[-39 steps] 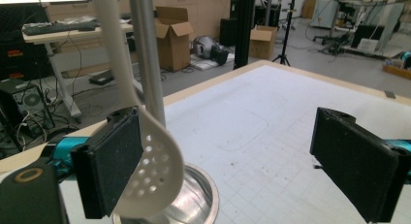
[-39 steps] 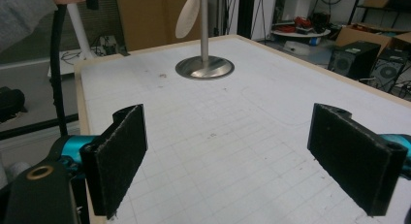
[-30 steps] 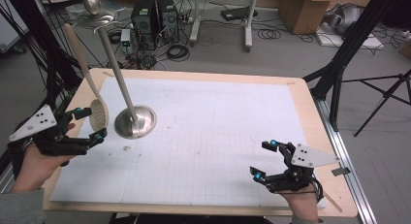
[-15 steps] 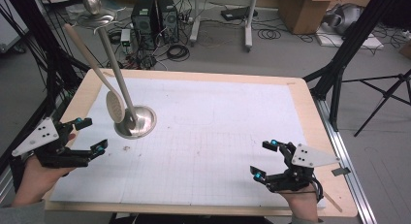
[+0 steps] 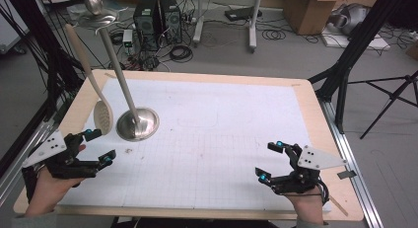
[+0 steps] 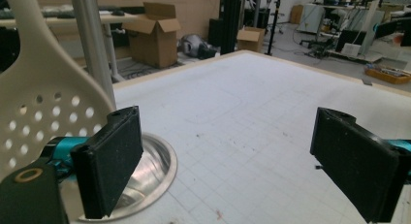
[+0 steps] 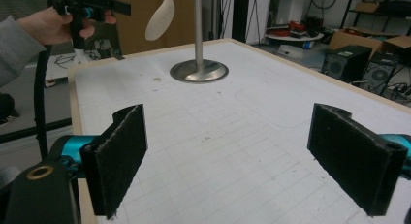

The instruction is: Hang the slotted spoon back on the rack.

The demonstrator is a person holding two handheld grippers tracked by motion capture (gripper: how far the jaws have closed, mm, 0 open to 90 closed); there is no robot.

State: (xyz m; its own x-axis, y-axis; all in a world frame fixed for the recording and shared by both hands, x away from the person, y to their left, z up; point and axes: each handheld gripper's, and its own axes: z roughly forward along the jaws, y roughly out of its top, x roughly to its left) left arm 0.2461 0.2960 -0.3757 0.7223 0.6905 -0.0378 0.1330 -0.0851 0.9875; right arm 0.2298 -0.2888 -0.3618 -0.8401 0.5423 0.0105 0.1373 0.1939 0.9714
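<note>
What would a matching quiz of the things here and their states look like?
Things:
1. cream perforated plastic spoon
2. round shiny steel stand base
3. left gripper
4. right gripper

States:
a. open, by the table's near right edge
b. flat on the white mat
c. hanging by the pole, off the table
d. open, just below the spoon

Pairs: 1-c, 2-b, 3-d, 4-a

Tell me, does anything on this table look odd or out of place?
Nothing is spilled or broken. The one oddity: a cream slotted spoon hangs in mid-air beside the metal stand, its perforated head just above the table. A few small stains dot the white mat.
</note>
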